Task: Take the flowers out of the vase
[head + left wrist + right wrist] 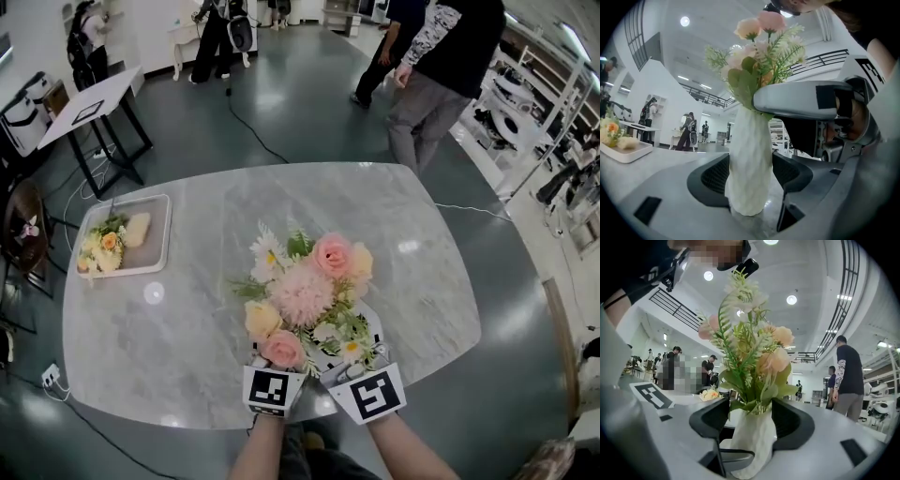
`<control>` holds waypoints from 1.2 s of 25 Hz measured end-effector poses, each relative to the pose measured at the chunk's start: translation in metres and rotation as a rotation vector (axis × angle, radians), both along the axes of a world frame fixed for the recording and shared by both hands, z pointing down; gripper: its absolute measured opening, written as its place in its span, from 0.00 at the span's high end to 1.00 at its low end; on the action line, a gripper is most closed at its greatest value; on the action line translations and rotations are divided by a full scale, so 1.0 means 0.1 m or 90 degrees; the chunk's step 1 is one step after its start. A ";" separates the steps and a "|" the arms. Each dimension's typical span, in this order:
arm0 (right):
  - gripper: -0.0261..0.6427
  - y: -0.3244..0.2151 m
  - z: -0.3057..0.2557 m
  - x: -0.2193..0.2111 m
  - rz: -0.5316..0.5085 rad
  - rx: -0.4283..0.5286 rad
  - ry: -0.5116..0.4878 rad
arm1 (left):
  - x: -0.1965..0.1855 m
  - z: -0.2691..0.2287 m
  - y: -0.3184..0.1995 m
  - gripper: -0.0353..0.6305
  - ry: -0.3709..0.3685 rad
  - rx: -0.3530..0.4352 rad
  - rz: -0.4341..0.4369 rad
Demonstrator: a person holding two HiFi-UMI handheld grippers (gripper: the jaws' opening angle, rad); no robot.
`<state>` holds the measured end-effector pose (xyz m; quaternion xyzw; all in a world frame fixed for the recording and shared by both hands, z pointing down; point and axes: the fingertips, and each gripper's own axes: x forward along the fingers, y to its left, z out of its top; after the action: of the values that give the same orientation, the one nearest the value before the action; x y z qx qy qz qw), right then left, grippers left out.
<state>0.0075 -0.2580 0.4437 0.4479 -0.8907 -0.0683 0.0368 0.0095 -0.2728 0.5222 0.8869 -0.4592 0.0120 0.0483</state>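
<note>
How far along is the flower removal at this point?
Done: one small yellow bouquet lies on the white tray. In hand: left tool clamps the white ribbed vase; right tool stands open astride the pink flowers at the vase mouth. Left: grip and lift them out.

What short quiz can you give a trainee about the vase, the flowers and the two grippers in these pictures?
1. True or false: the flowers are already out of the white vase.
2. Which gripper has its jaws open around the stems at the vase's mouth? A. left gripper B. right gripper C. neither
3. Fill in: in the head view, a smaller bunch lies on a ____ at the left of the table.

Key
1. False: they stand in it.
2. B; the left gripper is shut on the vase's body.
3. tray
</note>
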 end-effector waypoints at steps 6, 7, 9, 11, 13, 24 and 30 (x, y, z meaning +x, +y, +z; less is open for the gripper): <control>0.57 -0.04 -0.08 0.05 0.020 0.020 0.000 | 0.02 0.01 0.01 0.51 -0.006 0.001 0.010; 0.59 -0.04 -0.09 0.06 0.022 0.025 -0.001 | 0.03 0.01 0.01 0.51 -0.006 0.002 0.012; 0.65 -0.02 -0.11 0.06 0.020 0.035 0.000 | 0.05 0.00 0.01 0.51 -0.008 0.003 0.014; 0.72 0.00 -0.11 0.05 0.020 0.041 0.003 | 0.05 0.00 0.00 0.52 -0.008 0.004 0.015; 0.76 0.00 -0.11 0.04 0.021 0.045 0.003 | 0.05 0.01 0.00 0.52 -0.004 0.006 0.016; 0.87 0.04 -0.13 0.00 -0.004 0.053 0.010 | 0.04 0.00 -0.03 0.52 -0.002 0.006 0.015; 0.57 0.02 -0.02 0.01 0.031 0.055 0.056 | 0.04 0.01 -0.03 0.52 -0.003 0.001 0.020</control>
<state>0.0086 -0.2556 0.4413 0.4673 -0.8732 -0.1250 0.0583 0.0139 -0.2760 0.5237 0.8940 -0.4455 0.0142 0.0463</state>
